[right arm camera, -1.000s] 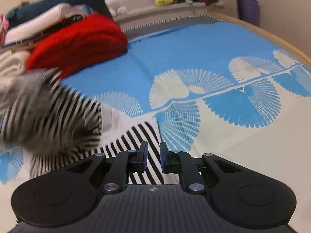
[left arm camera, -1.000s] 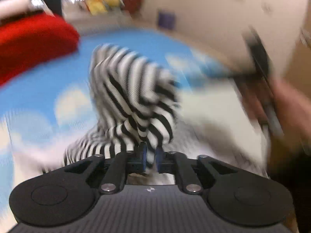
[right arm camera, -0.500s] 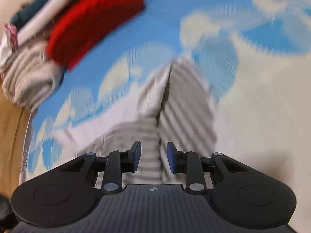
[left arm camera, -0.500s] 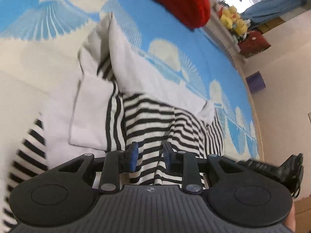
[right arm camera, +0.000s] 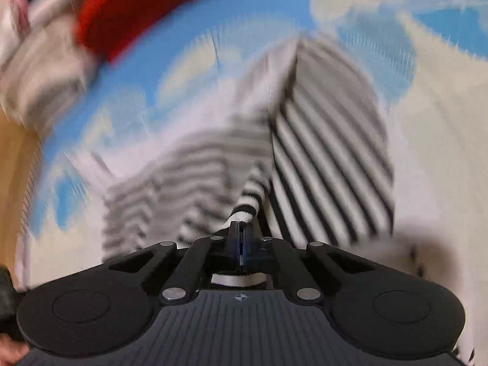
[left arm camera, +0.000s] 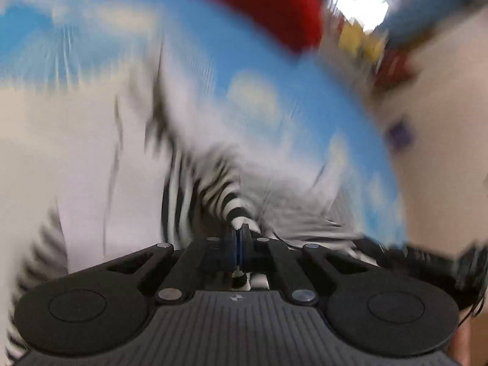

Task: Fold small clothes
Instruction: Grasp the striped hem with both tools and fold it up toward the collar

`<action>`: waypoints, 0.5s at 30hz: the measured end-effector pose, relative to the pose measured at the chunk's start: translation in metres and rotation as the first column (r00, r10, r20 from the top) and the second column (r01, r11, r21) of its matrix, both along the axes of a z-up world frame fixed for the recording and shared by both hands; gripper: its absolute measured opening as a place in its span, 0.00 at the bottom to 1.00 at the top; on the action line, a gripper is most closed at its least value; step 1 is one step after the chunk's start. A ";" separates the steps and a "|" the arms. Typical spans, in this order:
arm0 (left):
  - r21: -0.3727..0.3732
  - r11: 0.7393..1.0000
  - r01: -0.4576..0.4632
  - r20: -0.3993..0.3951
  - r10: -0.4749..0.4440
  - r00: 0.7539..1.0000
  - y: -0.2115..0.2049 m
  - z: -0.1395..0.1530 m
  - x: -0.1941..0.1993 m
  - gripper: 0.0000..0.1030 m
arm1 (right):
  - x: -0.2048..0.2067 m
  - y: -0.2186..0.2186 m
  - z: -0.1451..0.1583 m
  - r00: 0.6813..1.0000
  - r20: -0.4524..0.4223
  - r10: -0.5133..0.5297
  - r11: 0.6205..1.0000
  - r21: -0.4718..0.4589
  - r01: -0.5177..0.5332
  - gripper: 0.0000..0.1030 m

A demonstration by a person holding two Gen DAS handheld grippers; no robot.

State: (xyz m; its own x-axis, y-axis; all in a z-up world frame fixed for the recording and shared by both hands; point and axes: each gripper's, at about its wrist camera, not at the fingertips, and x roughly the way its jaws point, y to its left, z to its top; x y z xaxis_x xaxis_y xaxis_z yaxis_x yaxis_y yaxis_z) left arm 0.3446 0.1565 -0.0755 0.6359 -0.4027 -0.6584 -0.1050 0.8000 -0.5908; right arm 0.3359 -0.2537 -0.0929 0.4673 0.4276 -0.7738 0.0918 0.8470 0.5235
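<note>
A black-and-white striped garment (left arm camera: 213,189) (right arm camera: 329,158) with white panels lies crumpled on a blue and cream patterned bedspread (left arm camera: 213,70) (right arm camera: 433,140). My left gripper (left arm camera: 239,231) is shut on a pinched ridge of its striped cloth, which rises to the jaws. My right gripper (right arm camera: 241,228) is shut on another bunched striped fold close to me. Both views are blurred by motion. The other gripper shows as a dark shape (left arm camera: 442,259) at the right edge of the left wrist view.
A red knitted bundle (left arm camera: 268,3) (right arm camera: 146,18) lies at the far side of the bed, beside a pile of pale folded clothes (right arm camera: 39,70). Yellow soft toys (left arm camera: 360,39) sit by a bright window. A wooden bed edge (right arm camera: 15,164) runs along the left.
Both grippers dropped onto the striped garment, opened half a second ago, and have closed on folds of its cloth. The left wrist rolled strongly.
</note>
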 end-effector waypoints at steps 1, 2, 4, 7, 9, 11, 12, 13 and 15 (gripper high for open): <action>-0.008 0.999 -0.037 0.080 0.038 0.996 0.011 0.014 -0.004 0.01 | 0.000 -0.012 0.016 0.996 0.073 -0.045 0.998 0.049 0.041 0.00; -0.016 0.998 -0.063 0.130 0.064 0.989 0.019 0.024 -0.007 0.01 | -0.001 -0.027 0.036 0.981 0.167 -0.104 0.991 0.098 0.089 0.00; -0.059 0.995 -0.079 0.159 0.087 0.983 0.032 0.029 -0.009 0.01 | -0.007 -0.051 0.062 0.939 0.291 -0.182 0.979 0.143 0.145 0.00; -0.032 0.997 -0.075 0.009 0.075 0.997 0.031 0.004 -0.006 0.01 | -0.010 -0.069 0.066 0.925 0.317 -0.209 0.970 0.189 0.154 0.00; 0.037 0.999 -0.039 -0.217 0.046 0.975 0.027 -0.030 0.001 0.05 | -0.006 -0.061 0.045 0.968 0.210 -0.139 0.988 0.102 0.120 0.00; 0.020 0.998 -0.060 -0.353 0.063 0.933 0.030 -0.056 0.001 0.05 | 0.001 -0.048 0.011 0.995 0.029 -0.092 0.995 -0.024 0.093 0.02; -0.021 0.996 -0.083 -0.357 0.070 0.931 0.032 -0.059 0.001 0.05 | 0.003 -0.043 -0.008 0.994 -0.078 -0.082 0.994 -0.085 0.076 0.03; -0.046 0.995 -0.091 -0.337 0.070 0.939 0.034 -0.055 0.002 0.12 | 0.002 -0.042 -0.023 0.984 -0.152 -0.089 0.991 -0.116 0.072 0.07; -0.065 0.993 -0.100 -0.260 0.080 0.962 0.034 -0.042 0.003 0.34 | 0.000 -0.045 -0.028 0.979 -0.160 -0.124 0.990 -0.081 0.113 0.07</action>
State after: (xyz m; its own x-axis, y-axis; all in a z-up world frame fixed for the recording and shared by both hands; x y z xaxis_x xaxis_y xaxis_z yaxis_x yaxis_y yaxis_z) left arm 0.3478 0.1902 -0.1179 0.4852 -0.4072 -0.7738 -0.3305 0.7339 -0.5935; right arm 0.3359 -0.2985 -0.1209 0.3752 0.3181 -0.8707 0.2735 0.8595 0.4319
